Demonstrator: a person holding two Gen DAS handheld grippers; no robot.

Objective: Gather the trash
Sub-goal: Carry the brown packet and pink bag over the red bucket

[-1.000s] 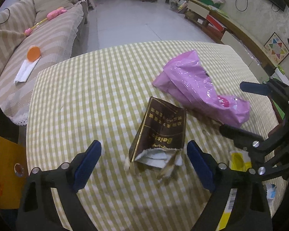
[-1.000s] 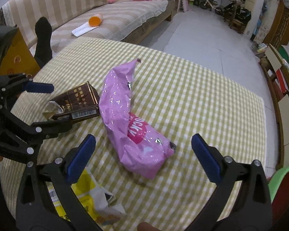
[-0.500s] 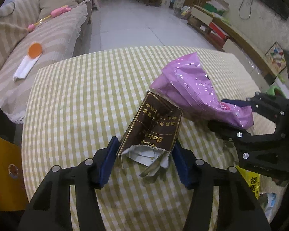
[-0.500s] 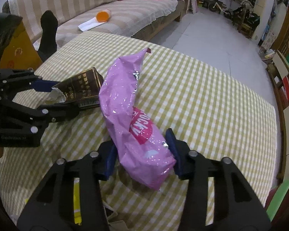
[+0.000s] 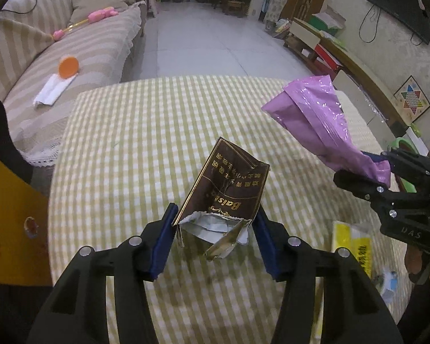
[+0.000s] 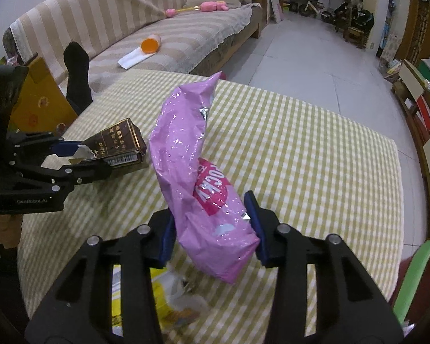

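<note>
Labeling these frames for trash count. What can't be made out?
- Yellow wrapper, right wrist view: blurred, half behind right gripper; print unreadable.
- Pink bag: underside hidden.
- Brown pack, left wrist view: contents unclear, torn foil covers them.
</note>
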